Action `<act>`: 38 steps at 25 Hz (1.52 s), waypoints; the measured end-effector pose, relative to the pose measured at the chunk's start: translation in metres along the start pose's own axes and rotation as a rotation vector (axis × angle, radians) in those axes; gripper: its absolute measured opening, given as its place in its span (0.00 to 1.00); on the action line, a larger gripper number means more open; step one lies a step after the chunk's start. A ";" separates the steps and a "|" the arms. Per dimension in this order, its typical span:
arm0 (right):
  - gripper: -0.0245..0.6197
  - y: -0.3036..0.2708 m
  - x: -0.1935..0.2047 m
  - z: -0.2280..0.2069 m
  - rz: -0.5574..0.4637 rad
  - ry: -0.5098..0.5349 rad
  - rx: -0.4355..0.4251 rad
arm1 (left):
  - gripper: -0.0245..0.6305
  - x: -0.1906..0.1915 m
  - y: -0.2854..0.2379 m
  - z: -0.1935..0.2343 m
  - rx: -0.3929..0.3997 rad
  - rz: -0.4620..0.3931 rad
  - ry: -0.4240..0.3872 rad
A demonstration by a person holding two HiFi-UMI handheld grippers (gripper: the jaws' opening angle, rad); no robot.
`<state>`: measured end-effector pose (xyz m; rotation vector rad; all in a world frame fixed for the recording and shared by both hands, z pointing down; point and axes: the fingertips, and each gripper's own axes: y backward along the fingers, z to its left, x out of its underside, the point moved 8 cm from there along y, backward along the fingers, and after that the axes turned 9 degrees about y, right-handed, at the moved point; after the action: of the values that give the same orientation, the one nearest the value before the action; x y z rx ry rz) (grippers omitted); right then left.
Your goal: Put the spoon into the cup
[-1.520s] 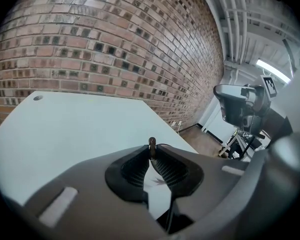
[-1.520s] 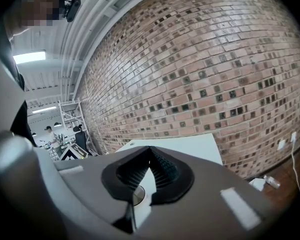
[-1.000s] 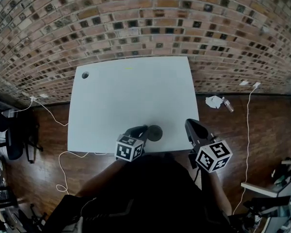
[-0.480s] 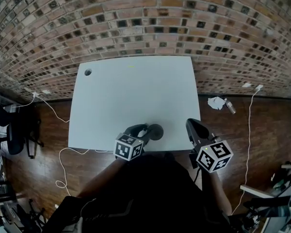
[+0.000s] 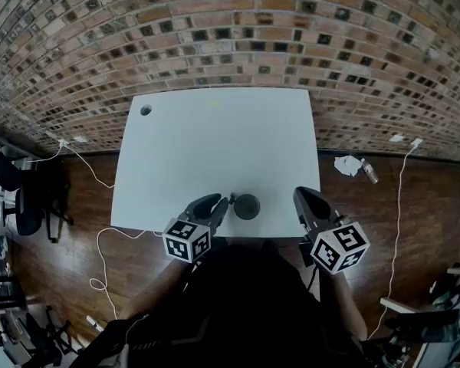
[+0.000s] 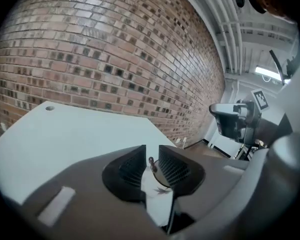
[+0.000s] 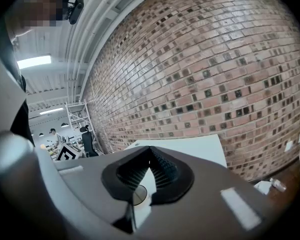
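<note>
A small dark cup point(image 5: 246, 205) stands near the front edge of the white table point(image 5: 215, 144). In the left gripper view the cup point(image 6: 166, 177) shows through the jaw gap, with the spoon's thin handle end point(image 6: 151, 161) sticking up out of it. My left gripper point(image 5: 219, 204) is just left of the cup and apart from it. Its jaws point(image 6: 152, 153) are closing with nothing between them; the spoon lies beyond them. My right gripper point(image 5: 300, 195) hangs over the table's front right corner, with its jaws point(image 7: 149, 153) shut and empty. The cup point(image 7: 135, 195) shows below them.
A round cable hole point(image 5: 146, 110) sits in the table's far left corner. A brick wall point(image 5: 230, 29) runs behind the table. Cables point(image 5: 100, 175) and crumpled paper point(image 5: 341, 163) lie on the wooden floor, and a dark chair point(image 5: 23, 205) stands at the left.
My left gripper has drawn back from the cup toward the near left, and its jaws have come apart. The spoon stays in the cup. The right gripper has not moved.
</note>
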<state>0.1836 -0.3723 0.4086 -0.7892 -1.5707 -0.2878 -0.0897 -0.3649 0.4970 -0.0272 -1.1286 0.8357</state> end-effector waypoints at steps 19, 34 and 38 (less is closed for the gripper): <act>0.05 0.034 0.001 -0.011 -0.063 -0.014 -0.235 | 0.05 -0.037 0.040 -0.125 0.171 -0.172 -0.072; 0.05 0.045 0.000 0.092 -0.061 0.056 -0.238 | 0.05 0.005 0.155 -0.133 0.288 -0.283 -0.151; 0.05 0.027 0.007 0.171 -0.075 0.066 -0.247 | 0.05 0.014 0.228 -0.089 0.279 -0.302 -0.206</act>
<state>0.0680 -0.2467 0.3781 -0.9027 -1.5218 -0.5655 -0.1468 -0.1622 0.3720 0.4590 -1.1626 0.7282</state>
